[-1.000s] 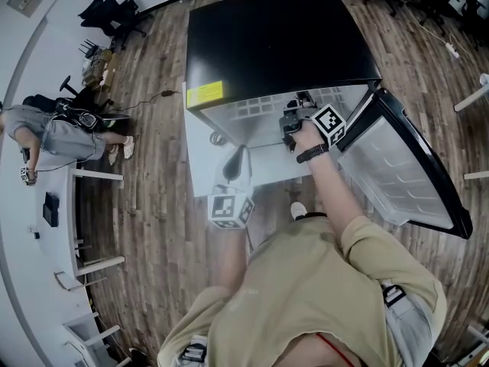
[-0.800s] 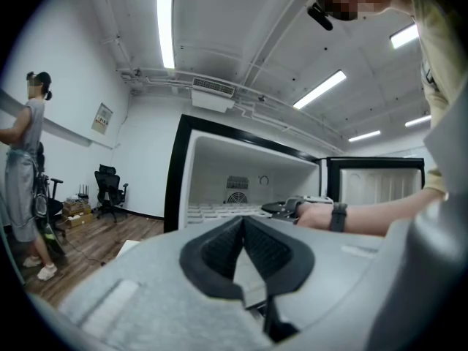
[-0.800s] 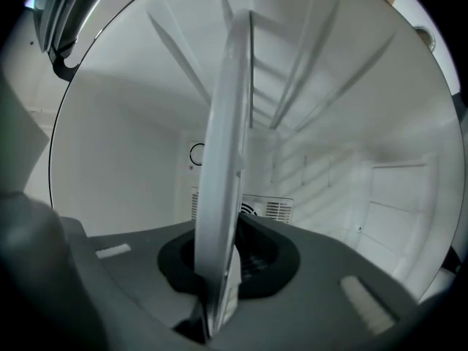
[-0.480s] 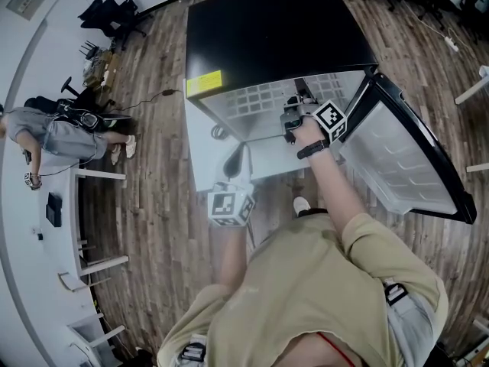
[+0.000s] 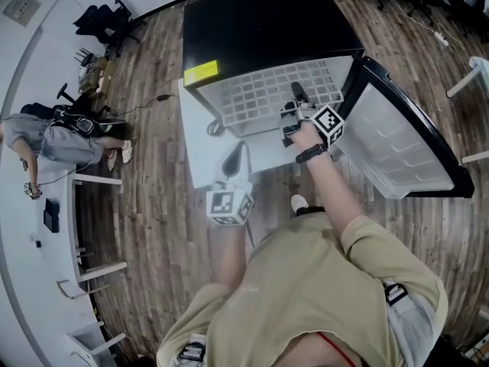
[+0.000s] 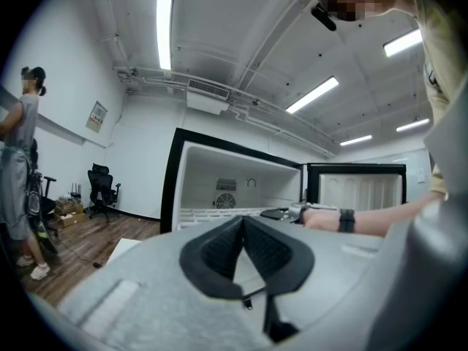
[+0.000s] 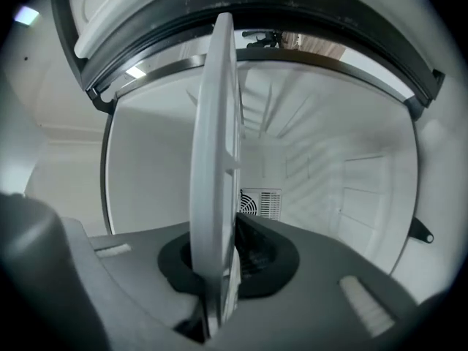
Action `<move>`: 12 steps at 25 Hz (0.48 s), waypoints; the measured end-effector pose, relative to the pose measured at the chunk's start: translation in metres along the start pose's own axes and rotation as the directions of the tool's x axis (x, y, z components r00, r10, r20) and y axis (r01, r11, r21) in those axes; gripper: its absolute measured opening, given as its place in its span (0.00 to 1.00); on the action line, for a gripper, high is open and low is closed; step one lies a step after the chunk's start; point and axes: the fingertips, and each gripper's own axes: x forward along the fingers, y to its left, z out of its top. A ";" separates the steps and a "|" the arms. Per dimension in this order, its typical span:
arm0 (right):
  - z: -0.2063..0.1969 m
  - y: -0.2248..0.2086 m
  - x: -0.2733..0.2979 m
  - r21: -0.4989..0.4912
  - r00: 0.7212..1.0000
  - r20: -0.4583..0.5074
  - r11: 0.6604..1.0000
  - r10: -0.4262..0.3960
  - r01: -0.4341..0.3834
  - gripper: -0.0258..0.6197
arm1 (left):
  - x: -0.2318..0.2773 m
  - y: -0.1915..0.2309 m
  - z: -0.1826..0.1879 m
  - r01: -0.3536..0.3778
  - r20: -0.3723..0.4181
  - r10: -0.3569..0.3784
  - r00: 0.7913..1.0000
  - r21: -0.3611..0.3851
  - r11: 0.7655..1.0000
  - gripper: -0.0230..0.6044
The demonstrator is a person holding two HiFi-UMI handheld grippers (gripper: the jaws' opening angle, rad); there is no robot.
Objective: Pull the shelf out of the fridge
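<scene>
The black fridge lies below me with its door swung open to the right. Its white grid shelf sticks partly out of the opening. My right gripper is shut on the shelf's front edge. In the right gripper view the shelf stands edge-on, clamped between the pads of that gripper, with the white fridge interior behind. My left gripper hangs lower, in front of the fridge, apart from the shelf. Its jaws are shut with nothing between them.
A white panel lies on the wooden floor under the fridge's front. A person stands at the far left beside a curved white desk. Office chairs stand at the upper left, and a cable runs across the floor.
The shelf has slid further out of the fridge toward me, with more of its grid showing. My right gripper came back with it. The left gripper has barely moved.
</scene>
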 end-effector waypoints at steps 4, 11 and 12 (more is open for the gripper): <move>-0.004 0.003 -0.021 0.020 1.000 0.004 1.000 0.008 -0.008 0.07 | -0.012 -0.010 0.000 0.017 0.012 -0.017 1.000 0.000 1.000 0.04; -0.010 0.006 -0.055 0.032 1.000 0.022 0.999 0.008 -0.009 0.07 | -0.040 -0.019 -0.003 0.031 0.017 -0.031 0.999 -0.005 0.999 0.04; -0.011 0.007 -0.059 0.030 1.000 0.024 1.000 0.006 -0.007 0.07 | -0.043 -0.019 -0.003 0.031 0.020 -0.031 0.999 -0.007 0.999 0.04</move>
